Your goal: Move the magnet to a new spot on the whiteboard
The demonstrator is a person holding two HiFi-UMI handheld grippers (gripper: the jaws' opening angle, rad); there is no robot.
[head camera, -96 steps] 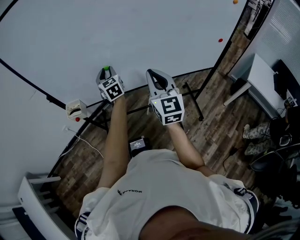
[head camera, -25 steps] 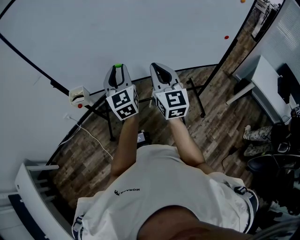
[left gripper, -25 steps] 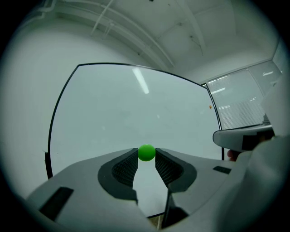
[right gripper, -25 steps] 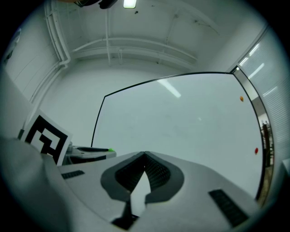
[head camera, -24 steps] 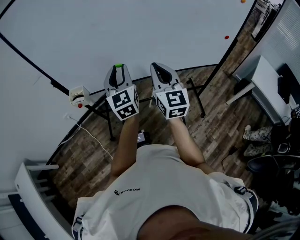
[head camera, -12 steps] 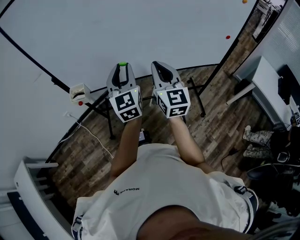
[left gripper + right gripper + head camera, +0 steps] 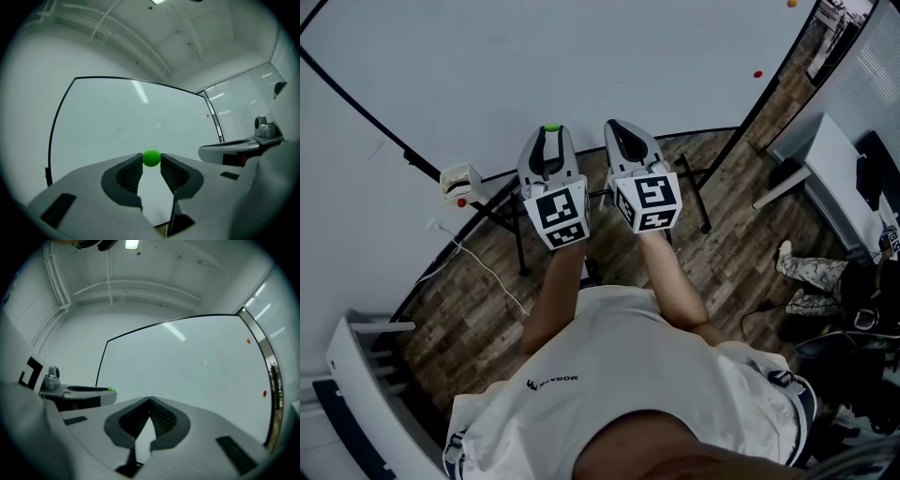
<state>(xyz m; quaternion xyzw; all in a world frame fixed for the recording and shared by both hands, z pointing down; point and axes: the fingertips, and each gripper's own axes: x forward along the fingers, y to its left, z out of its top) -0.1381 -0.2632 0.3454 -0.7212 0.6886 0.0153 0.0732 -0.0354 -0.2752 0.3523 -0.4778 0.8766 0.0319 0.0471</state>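
1. Far left in the head view, a small box (image 7: 457,180) sits at the lower edge of the whiteboard (image 7: 581,56). I can't make out what it is, only a red spot (image 7: 460,202) beneath it.
2. My left gripper (image 7: 551,134) is clamped on the green magnet (image 7: 551,128). In the left gripper view the magnet (image 7: 151,158) sits pinched at the very tips of the jaws. From above only its top peeks out.
3. The magnet is held before the whiteboard's lower part; I can't tell whether it touches the surface.
4. My right gripper (image 7: 617,127) is just beside the left. Its own view shows the jaws together with nothing between them.
5. Far right on the whiteboard there is a red dot (image 7: 757,73), well apart from both grippers. An orange dot (image 7: 791,4) is cut off by the picture's top.
6. A white desk (image 7: 825,159) stands at the right.
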